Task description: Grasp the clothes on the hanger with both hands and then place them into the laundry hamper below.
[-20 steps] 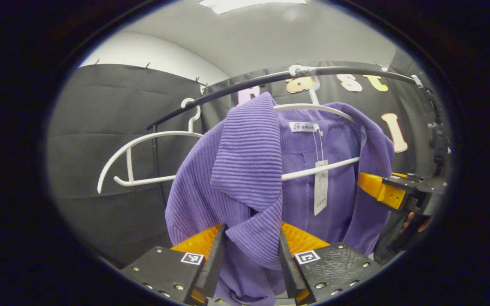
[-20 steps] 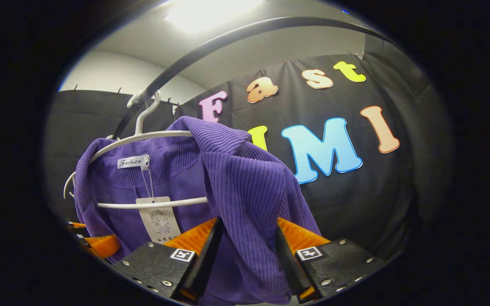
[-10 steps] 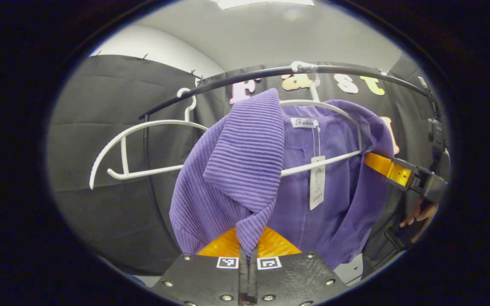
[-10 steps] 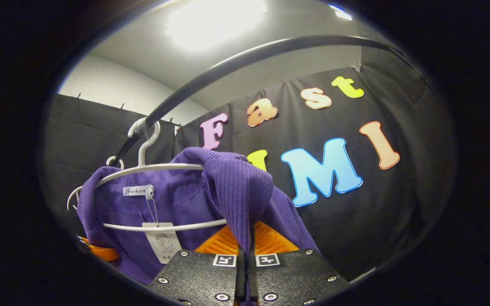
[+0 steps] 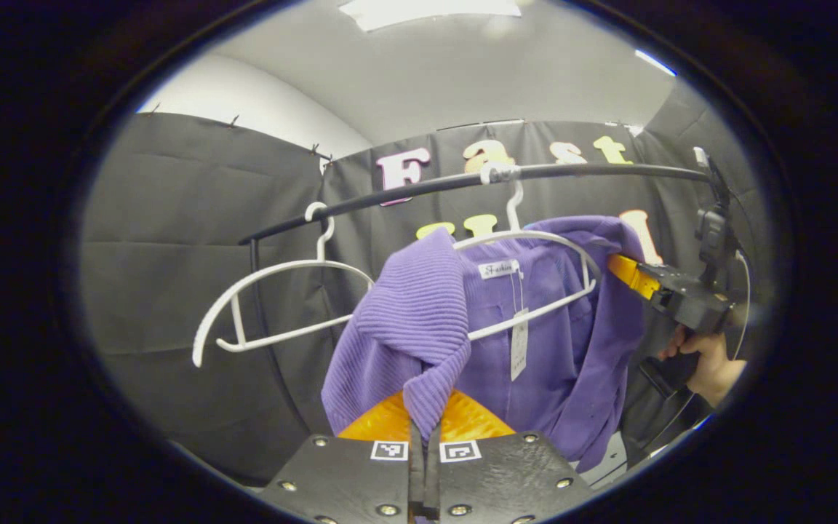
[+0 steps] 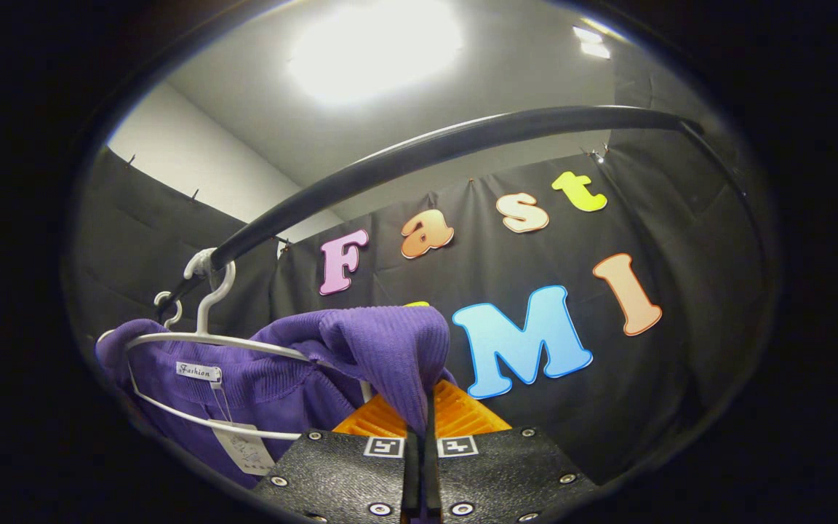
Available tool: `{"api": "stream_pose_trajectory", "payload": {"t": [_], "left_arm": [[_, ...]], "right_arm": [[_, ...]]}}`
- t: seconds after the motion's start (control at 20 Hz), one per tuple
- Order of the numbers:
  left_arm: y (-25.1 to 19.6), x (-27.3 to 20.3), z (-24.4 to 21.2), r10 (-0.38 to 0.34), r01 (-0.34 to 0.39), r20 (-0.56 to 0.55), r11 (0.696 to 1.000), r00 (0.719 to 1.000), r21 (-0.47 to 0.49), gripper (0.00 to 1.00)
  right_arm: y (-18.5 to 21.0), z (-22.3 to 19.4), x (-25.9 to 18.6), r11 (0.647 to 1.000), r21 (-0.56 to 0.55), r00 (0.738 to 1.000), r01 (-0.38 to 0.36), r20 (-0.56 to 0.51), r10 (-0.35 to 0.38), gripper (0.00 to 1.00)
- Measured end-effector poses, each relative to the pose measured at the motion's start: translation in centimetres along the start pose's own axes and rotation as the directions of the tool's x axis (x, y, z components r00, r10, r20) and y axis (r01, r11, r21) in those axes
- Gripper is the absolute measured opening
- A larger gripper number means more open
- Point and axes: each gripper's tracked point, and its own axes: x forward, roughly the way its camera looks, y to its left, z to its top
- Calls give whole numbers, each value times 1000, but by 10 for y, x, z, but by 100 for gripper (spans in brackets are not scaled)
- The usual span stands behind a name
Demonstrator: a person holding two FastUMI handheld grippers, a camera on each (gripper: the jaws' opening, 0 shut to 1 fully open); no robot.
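Observation:
A purple ribbed garment (image 5: 419,306) with a paper tag hangs on a white hanger (image 5: 535,240) from the black rail (image 5: 593,172). My left gripper (image 5: 425,426) is shut on the fold of its near shoulder. In the right gripper view, my right gripper (image 6: 423,416) is shut on the other shoulder of the purple garment (image 6: 382,346), which lifts off the end of the white hanger (image 6: 193,342). The right gripper (image 5: 626,271), held by a hand (image 5: 706,360), also appears far right in the left gripper view, gripping the cloth.
An empty white hanger (image 5: 273,306) hangs on the rail to the left of the garment. The black rail (image 6: 419,156) curves overhead in the right gripper view. Black cloth walls stand close behind, and a rail post (image 5: 255,291) drops at the left.
Both grippers closed on the garment's shoulders about a second ago. Since then the left has drawn back from the rail and the right has raised its shoulder of the cloth off the hanger end.

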Motion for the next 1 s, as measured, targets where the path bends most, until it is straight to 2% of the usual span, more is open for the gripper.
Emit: {"api": "stream_pose_trajectory", "payload": {"t": [0.3,0.45,0.7,0.85,1.0], "left_arm": [[36,-15,45,42,-44,75,999,996,18,0],[63,-14,60,82,-85,102,996,991,30,5],[105,8,79,124,-128,123,991,985,33,5],[122,26,85,129,-131,109,991,986,11,5],[122,48,73,99,-100,91,995,991,6,6]], "right_arm": [[-21,2,14,998,-3,998,58,15,-58,2],[-36,0,21,996,6,996,90,9,-90,2],[-45,-15,29,996,-14,996,87,-24,-88,3],[-47,-32,35,997,-7,995,82,-60,-83,3],[-53,-51,39,996,4,990,90,-108,-89,3]]}}
